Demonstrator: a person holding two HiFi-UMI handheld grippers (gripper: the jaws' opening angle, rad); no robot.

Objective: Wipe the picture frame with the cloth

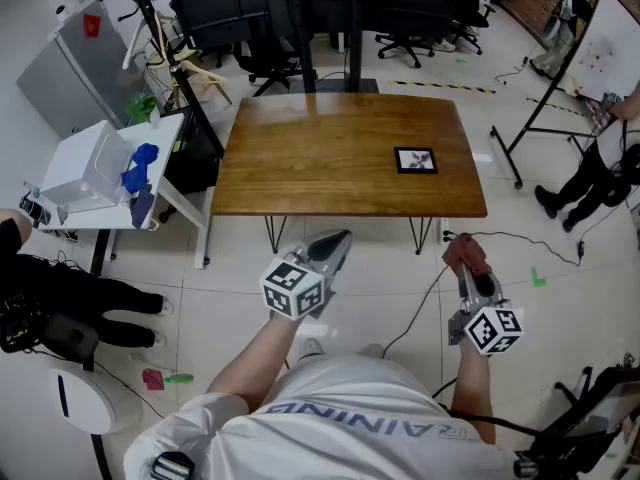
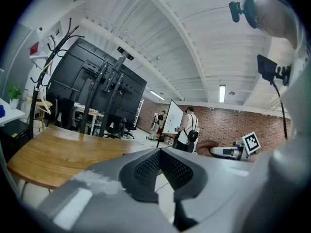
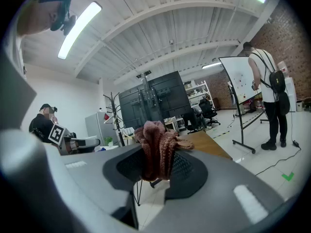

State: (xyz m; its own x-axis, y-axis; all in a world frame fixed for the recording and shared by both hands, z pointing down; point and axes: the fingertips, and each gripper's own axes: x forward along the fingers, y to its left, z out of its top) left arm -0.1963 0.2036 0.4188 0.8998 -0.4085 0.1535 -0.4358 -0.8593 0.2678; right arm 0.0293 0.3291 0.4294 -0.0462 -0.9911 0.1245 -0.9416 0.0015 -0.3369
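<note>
Black rectangular picture frame [image 1: 415, 160] lies flat on the brown wooden table [image 1: 320, 158], toward that table's right end and near the edge closest to the person; what it shows is too small to make out, though it seems a pale picture inside a dark border. The table has rounded corners and thin black wire legs and stands on a pale tiled floor. Both grippers are held in the air short of the table's near edge, well apart from the frame. The right gripper [image 1: 468, 268] has its jaws closed on a bunched reddish-brown knitted cloth [image 1: 465, 254]; in the right gripper view the cloth [image 3: 158, 149] stands up in folds from between the dark pads of the right gripper [image 3: 158, 166] and spills a little to one side. The left gripper [image 1: 335, 243] points toward the table's near edge, left of the middle, and in the left gripper view its two dark ribbed pads meet with nothing between them [image 2: 159, 152]. A black cable [image 1: 510, 238] trails over the floor beside the right gripper. To the left of the wooden table stands a small white side table [image 1: 165, 203] carrying a white bin and a blue object [image 1: 140, 168]. At the far right a white board on a black stand [image 1: 610, 43] is tilted, with a person in dark clothes [image 1: 590, 183] beside it.
</note>
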